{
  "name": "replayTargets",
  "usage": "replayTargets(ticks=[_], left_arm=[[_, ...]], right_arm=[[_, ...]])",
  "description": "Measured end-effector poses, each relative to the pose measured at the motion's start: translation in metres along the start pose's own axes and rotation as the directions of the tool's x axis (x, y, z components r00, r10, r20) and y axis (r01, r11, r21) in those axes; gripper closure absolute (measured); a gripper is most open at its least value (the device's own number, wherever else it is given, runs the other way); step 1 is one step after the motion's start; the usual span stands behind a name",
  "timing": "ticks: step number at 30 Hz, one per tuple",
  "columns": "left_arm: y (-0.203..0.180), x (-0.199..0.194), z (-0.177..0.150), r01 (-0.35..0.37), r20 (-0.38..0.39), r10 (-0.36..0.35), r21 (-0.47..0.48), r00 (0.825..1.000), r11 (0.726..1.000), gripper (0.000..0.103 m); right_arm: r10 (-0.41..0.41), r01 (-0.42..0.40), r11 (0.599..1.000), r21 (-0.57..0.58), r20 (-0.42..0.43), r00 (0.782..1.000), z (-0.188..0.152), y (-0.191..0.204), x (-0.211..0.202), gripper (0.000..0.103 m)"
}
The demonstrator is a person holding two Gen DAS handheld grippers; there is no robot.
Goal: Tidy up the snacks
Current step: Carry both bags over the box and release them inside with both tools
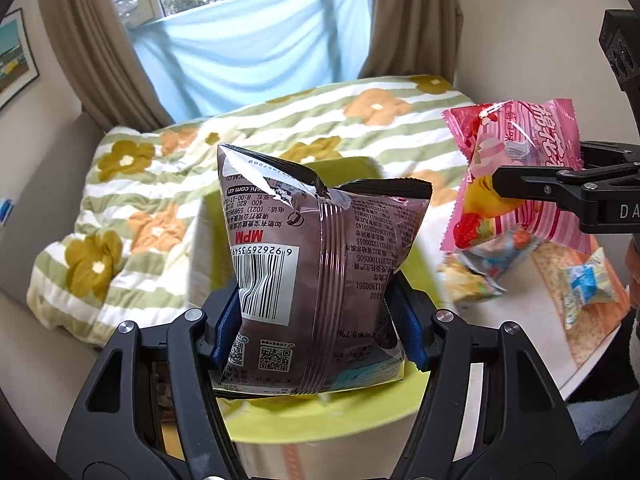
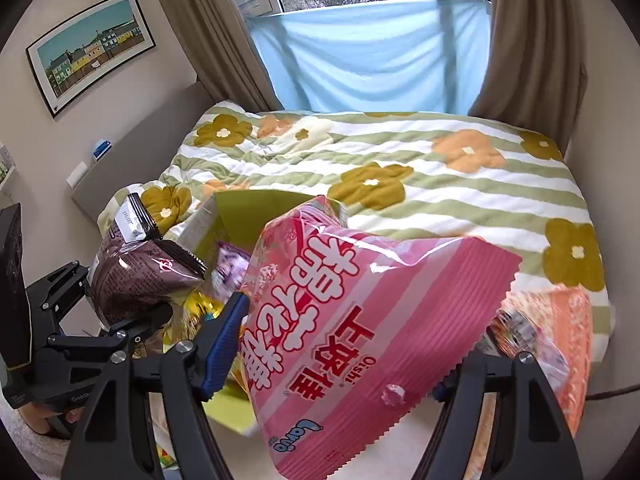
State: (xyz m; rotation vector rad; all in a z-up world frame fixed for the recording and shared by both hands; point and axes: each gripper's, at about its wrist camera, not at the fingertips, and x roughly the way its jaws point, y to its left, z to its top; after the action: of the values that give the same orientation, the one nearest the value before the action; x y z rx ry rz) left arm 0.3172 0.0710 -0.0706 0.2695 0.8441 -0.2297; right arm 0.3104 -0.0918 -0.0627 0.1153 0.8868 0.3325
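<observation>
My left gripper (image 1: pixel 316 320) is shut on a brown snack bag (image 1: pixel 320 264) and holds it above a yellow-green box (image 1: pixel 320 420). The same bag shows in the right wrist view (image 2: pixel 140 280) at the left. My right gripper (image 2: pixel 340 340) is shut on a pink Oishi snack bag (image 2: pixel 360 340), held over the table beside the box (image 2: pixel 224 224). In the left wrist view the pink bag (image 1: pixel 516 160) hangs at the right. A purple packet (image 2: pixel 230 268) lies inside the box.
Small snack packets (image 1: pixel 476 268) and a blue-white one (image 1: pixel 588 284) lie on the table with an orange mat (image 1: pixel 576 308). A bed with a flowered striped quilt (image 2: pixel 400 168) stands behind. Curtains, a window and a framed picture (image 2: pixel 88 48) are beyond.
</observation>
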Motion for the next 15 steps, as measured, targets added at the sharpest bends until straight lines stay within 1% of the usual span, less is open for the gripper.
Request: replayTargets(ticks=[3, 6, 11, 15], left_arm=[[0.037, 0.018, 0.009, 0.004, -0.015, -0.005, -0.022, 1.0, 1.0, 0.041], [0.068, 0.044, 0.019, 0.031, -0.043, -0.033, -0.049, 0.999, 0.998, 0.041], [0.089, 0.086, 0.031, 0.079, -0.094, -0.084, -0.054, 0.992, 0.995, 0.041], [0.096, 0.116, 0.039, 0.101, -0.138, -0.108, -0.059, 0.984, 0.993, 0.041]], right_arm=[[0.002, -0.002, 1.0, 0.014, -0.003, 1.0, 0.017, 0.019, 0.024, 0.033], [-0.011, 0.011, 1.0, 0.018, -0.019, 1.0, 0.027, 0.034, 0.044, 0.033], [-0.04, 0.041, 0.999, 0.031, -0.056, 0.998, 0.035, 0.045, 0.072, 0.033], [-0.064, 0.069, 0.996, 0.05, -0.092, 0.994, 0.035, 0.041, 0.091, 0.033]])
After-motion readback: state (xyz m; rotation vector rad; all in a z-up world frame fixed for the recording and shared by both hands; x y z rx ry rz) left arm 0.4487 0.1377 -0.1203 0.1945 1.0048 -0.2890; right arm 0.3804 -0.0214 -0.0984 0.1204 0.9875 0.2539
